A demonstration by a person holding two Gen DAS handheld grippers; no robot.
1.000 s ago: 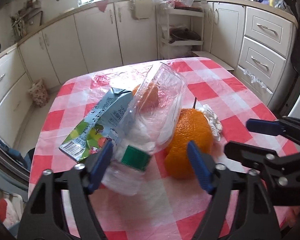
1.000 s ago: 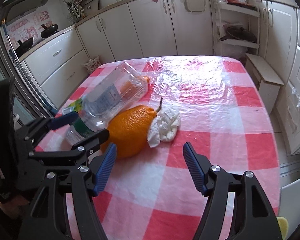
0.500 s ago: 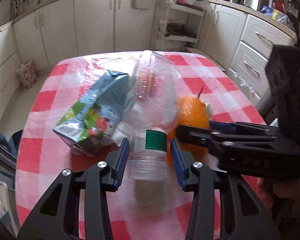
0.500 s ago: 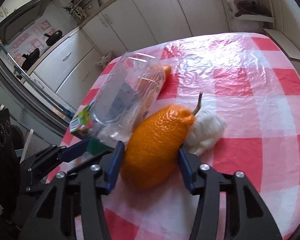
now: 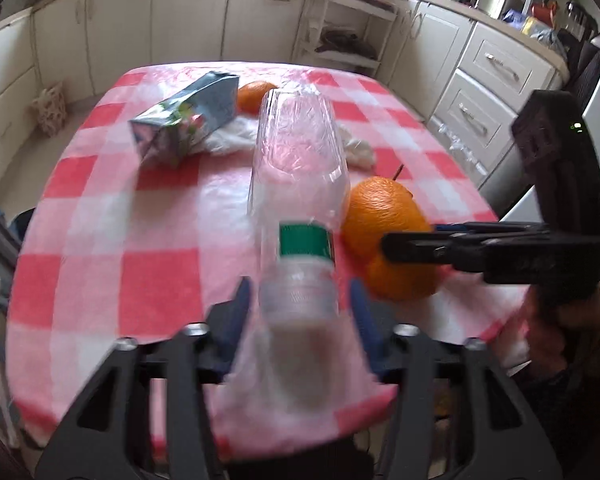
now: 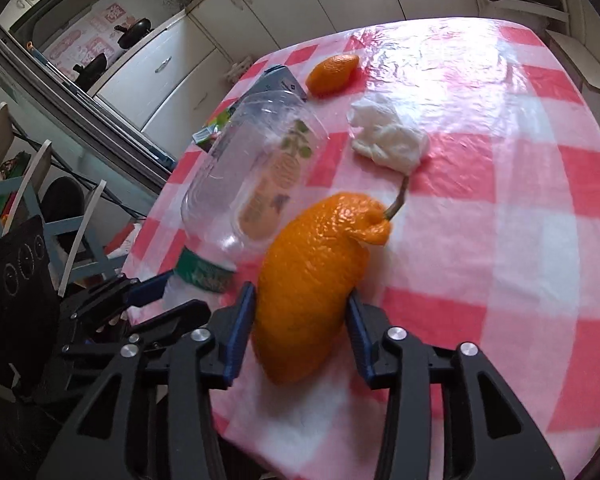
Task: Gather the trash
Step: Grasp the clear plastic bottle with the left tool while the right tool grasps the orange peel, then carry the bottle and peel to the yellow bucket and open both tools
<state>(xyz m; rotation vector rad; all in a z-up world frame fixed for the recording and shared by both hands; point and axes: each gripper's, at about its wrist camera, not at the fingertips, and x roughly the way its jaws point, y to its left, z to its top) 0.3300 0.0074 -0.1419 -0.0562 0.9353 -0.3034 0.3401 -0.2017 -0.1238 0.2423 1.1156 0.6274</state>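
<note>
Left wrist view: the left gripper (image 5: 298, 312) has its 2 blue pads closed on the neck end of a clear plastic bottle (image 5: 298, 184), which points away over the red-and-white checked tablecloth (image 5: 112, 248). Beyond it lie a juice carton (image 5: 188, 124) on a white tissue (image 5: 236, 140), a small orange piece (image 5: 254, 94) and a second white wad (image 5: 358, 148). To the right, the right gripper (image 5: 440, 250) reaches in sideways across a large orange peel (image 5: 384, 232). Cream cabinets (image 5: 496, 76) line the walls.

Right wrist view: the right gripper (image 6: 300, 312) is narrowed onto the large orange peel (image 6: 312, 276), both pads touching its sides. The bottle (image 6: 256, 176) lies just left, partly covering the carton (image 6: 280, 80). This view alone shows the peel's stem, the wad (image 6: 388, 140) apart from it, and chairs (image 6: 28, 184) beside the table.
</note>
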